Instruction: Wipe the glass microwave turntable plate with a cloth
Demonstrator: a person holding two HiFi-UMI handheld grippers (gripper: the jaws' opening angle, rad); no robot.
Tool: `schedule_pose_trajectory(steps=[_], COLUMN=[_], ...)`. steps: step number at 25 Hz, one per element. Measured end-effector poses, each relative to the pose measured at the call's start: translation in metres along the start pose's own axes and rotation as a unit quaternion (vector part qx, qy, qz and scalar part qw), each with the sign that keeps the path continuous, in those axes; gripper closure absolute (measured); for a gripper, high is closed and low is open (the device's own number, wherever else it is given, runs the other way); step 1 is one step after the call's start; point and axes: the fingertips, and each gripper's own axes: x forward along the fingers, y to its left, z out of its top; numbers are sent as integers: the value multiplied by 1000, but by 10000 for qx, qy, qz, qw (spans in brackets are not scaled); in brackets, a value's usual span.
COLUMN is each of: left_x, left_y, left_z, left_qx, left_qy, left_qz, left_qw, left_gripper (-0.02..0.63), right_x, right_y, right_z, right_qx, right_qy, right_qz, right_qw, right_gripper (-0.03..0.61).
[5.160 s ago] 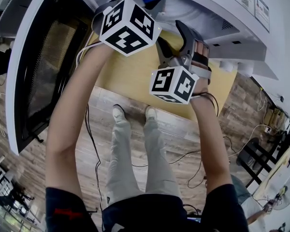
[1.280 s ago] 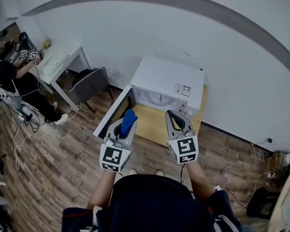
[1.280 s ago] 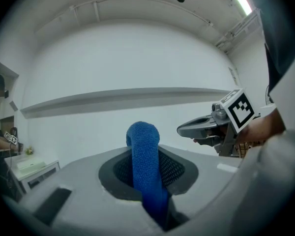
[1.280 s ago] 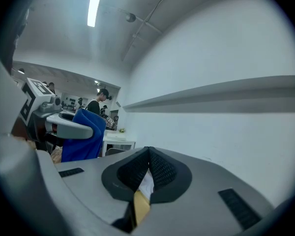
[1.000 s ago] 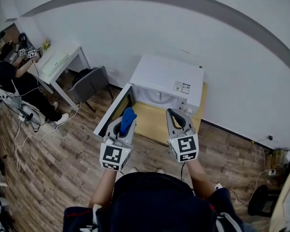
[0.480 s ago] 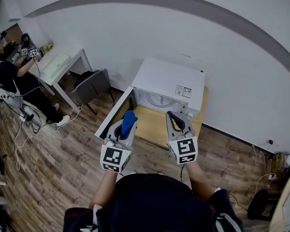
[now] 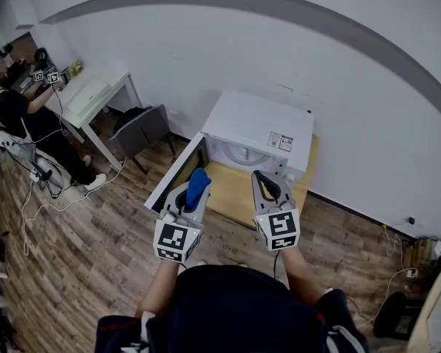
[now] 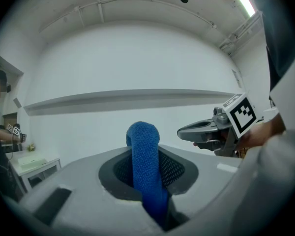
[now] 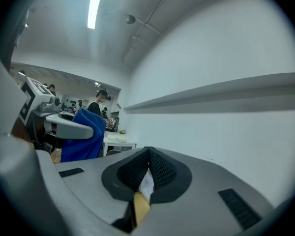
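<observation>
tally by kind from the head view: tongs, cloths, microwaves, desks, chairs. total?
tongs: 2 (left tongs shut on the blue cloth, right tongs shut)
blue cloth: 1
microwave: 1, door open
desk: 1
chair: 1
total: 6

Background: a person (image 7: 11, 116) is sitting at the white desk (image 7: 95, 94) far left, holding up two marker cubes (image 7: 44, 76). Grey chair (image 7: 141, 129) is standing just beside the desk. Cables (image 7: 40, 204) are trailing across the wood floor (image 7: 81, 248). White wall (image 7: 279, 57) is running behind.
</observation>
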Motion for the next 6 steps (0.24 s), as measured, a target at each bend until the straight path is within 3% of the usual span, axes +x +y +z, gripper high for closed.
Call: schedule_pose_trajectory(steps=[6], left_x=[3], left_y=[2], left_z=[0], left_qx=[-95], left_qy=[3], left_qz=[54], left_qw=[9999], left_gripper=[550], right_x=[3], right_y=[-1], right_z=[0], right_qx=[22], right_qy=[-23], right_qz=[26], right_qw=[10000], right_gripper=[568])
